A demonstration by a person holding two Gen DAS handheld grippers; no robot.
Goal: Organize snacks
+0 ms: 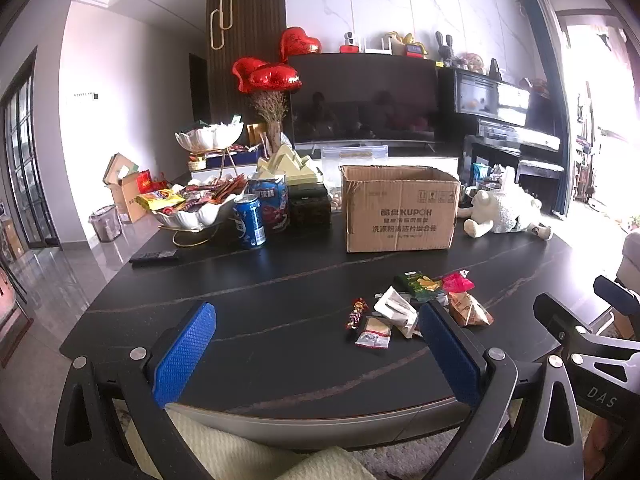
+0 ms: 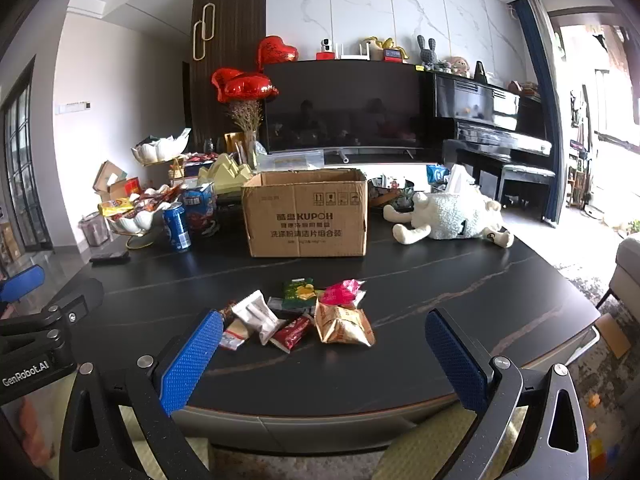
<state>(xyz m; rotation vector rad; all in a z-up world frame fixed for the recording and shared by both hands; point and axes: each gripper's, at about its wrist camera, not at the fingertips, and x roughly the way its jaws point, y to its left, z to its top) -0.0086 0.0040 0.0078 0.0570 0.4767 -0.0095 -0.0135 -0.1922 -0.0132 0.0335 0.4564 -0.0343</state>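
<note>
My left gripper and my right gripper both hang at the near edge of the table, fingers spread as wide as they go and nothing between them. Neither touches anything yet, so I judge this to be the very start: reaching in for a first pick.

Just beyond my right fingers lies the pile of snacks: a white packet, a dark red one, a tan crinkled bag, a green bag and a pink one behind them (a few smaller wrappers sit at the left fringe, too small to name). They overlap and touch one another.

Further back stands an open cardboard box, well apart from the pile, which I take to be where they go. A plush sheep lies to its right, a blue can to its left.

Next I would pick an outer packet, the tan bag being nearest my right fingers, and close on it alone without dragging its neighbours.
</note>
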